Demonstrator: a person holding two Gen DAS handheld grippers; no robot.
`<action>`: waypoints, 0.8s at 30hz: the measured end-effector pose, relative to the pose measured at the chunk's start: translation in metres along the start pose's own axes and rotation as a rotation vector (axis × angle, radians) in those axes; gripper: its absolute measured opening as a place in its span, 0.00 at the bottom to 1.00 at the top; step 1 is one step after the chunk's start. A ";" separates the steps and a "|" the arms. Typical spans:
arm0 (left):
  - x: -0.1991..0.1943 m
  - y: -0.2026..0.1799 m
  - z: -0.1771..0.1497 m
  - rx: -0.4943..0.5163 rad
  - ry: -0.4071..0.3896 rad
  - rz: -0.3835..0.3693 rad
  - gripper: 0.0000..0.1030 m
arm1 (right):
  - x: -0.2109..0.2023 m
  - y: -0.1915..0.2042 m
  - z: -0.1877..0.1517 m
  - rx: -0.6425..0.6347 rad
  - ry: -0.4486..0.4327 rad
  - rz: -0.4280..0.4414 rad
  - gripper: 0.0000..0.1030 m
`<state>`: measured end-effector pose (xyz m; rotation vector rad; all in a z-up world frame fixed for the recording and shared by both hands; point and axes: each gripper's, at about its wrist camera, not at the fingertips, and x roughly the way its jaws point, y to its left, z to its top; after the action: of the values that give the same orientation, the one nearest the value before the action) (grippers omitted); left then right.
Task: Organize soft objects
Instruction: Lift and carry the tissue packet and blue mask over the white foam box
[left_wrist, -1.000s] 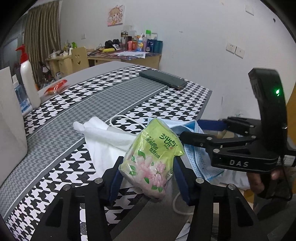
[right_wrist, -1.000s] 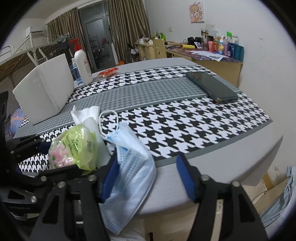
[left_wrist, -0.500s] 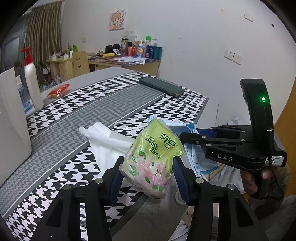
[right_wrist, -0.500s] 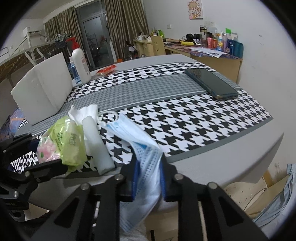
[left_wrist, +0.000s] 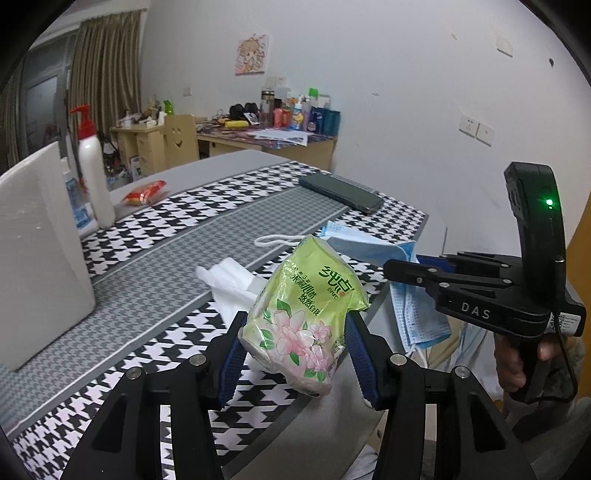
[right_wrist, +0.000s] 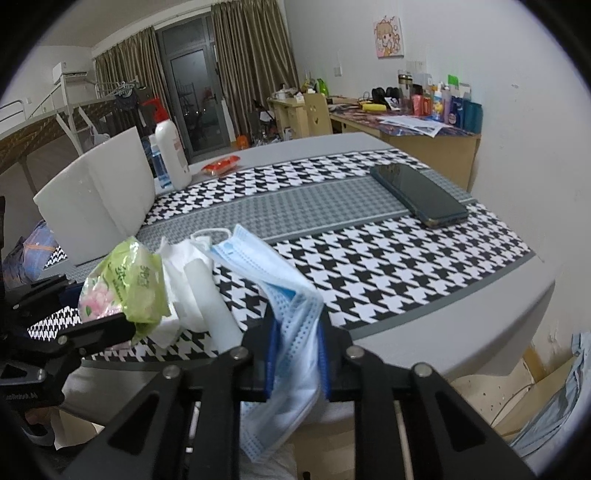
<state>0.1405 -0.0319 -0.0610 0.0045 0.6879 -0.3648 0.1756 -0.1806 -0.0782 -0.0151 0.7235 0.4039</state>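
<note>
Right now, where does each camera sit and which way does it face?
Left wrist: rides the left tool, looking down across the houndstooth table at its clamped green floral tissue pack; the right tool and a hand show.
Right wrist: rides the right tool, pinching the blue pleated face mask, facing the curtained door; the left tool's finger shows.
Shared: pack, mask, white tissue, dark phone.

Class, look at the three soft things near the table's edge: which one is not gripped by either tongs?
The white tissue. It lies loose on the table, while the left tongs grip the green tissue pack and the right tongs pinch the blue face mask.
</note>
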 end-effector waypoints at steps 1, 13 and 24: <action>-0.001 0.001 0.001 -0.002 -0.004 0.005 0.52 | -0.001 0.001 0.001 0.000 -0.003 0.001 0.22; -0.025 0.015 0.003 -0.029 -0.051 0.076 0.52 | -0.016 0.019 0.015 -0.026 -0.059 0.043 0.22; -0.045 0.032 0.009 -0.064 -0.101 0.139 0.52 | -0.017 0.032 0.029 -0.036 -0.080 0.076 0.22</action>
<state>0.1248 0.0116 -0.0300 -0.0264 0.5953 -0.2084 0.1708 -0.1527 -0.0413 -0.0055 0.6389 0.4882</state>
